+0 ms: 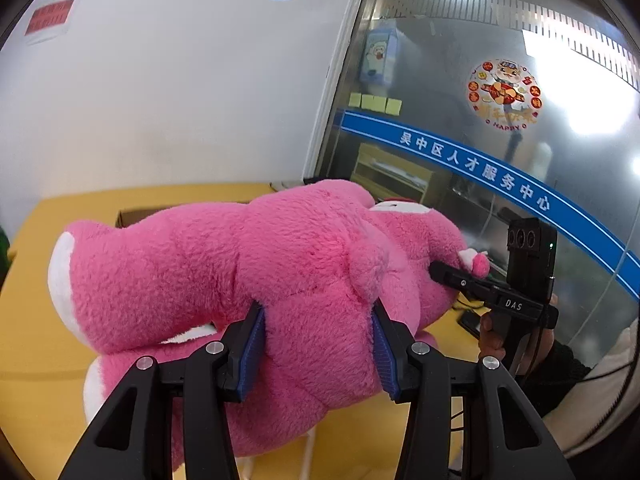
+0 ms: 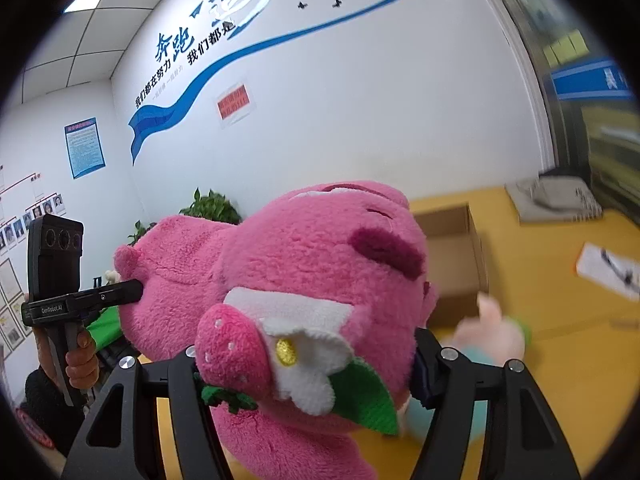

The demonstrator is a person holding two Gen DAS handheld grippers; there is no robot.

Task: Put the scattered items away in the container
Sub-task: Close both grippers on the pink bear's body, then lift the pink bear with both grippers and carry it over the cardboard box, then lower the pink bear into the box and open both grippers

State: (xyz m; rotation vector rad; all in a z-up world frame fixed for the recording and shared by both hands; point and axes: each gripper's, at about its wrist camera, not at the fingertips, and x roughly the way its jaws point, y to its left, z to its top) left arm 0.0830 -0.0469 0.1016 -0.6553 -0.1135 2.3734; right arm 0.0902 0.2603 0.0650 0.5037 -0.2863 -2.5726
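Note:
A big pink plush bear (image 1: 224,264) hangs lifted over the yellow table (image 1: 36,344), carried by both grippers. My left gripper (image 1: 318,324) is shut on its body, the blue pads (image 1: 256,344) sunk into the fur. My right gripper (image 2: 308,360) is shut on the bear's head (image 2: 304,256), behind the strawberry and white flower on it. A black finger (image 1: 452,278) of the right gripper presses into the head in the left wrist view. The open cardboard box (image 2: 452,240) stands on the table beyond the bear.
A pale pink and teal soft toy (image 2: 496,336) lies on the table under the bear's head. A sheet of paper (image 2: 612,272) and a grey stack (image 2: 556,196) lie at the right. A green plant (image 2: 208,208) stands by the white wall; a glass partition (image 1: 480,140) borders the table.

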